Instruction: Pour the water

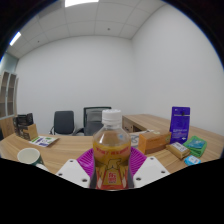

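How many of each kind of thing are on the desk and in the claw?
Bottles: 1, bottle, clamped in the claw
Bowls: 1, white bowl
Tall purple boxes: 1, purple box
Cardboard boxes: 1, cardboard box
Green packets: 1, green packet
Total: 5

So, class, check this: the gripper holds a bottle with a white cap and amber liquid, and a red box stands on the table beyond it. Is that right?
Not quite. The gripper view shows the box is purple, not red. The rest stands: the gripper holds the white-capped bottle of amber liquid, on the table.
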Demonstrator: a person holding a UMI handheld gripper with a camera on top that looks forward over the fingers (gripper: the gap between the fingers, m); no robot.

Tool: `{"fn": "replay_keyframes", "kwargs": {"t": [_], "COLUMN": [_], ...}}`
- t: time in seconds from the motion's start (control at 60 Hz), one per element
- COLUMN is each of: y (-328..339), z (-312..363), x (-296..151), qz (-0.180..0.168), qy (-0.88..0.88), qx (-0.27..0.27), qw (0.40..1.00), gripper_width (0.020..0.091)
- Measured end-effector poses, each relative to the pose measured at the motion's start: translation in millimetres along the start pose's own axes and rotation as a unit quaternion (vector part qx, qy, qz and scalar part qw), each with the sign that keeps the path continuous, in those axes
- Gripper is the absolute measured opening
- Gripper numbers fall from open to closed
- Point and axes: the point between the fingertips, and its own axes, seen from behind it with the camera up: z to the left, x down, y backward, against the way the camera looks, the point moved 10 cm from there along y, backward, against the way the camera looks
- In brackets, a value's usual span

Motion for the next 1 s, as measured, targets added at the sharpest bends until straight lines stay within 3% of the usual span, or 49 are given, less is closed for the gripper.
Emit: {"fn": "replay_keyframes", "kwargs": {"t": [0.067, 0.1, 0.217, 0.3, 0.417, 0.483, 0.533, 1.0], "y": [-6, -6, -7, -7, -5, 3, 13, 259], "z": [0, -1, -3, -3, -7, -8, -9, 37], "x": [14, 10, 12, 11, 11, 12, 10, -31], "qz": [0.023, 0.007, 0.010, 0.011, 0.030, 0.056, 0.062, 0.027], "qy": [0.018, 0.015, 0.003, 0.005, 0.005, -0.005, -0.023, -0.044], "qx": [-0.001, 0.001, 0.008, 0.012, 0.010, 0.010, 0.010, -0.046], "qw": [1.000, 1.000, 1.000, 1.000, 0.999, 0.998, 0.998, 0.998], "gripper_width": [0.0436, 0.0453, 0.0453, 0.0494, 0.0627, 0.0864, 0.0827, 0.0837]}}
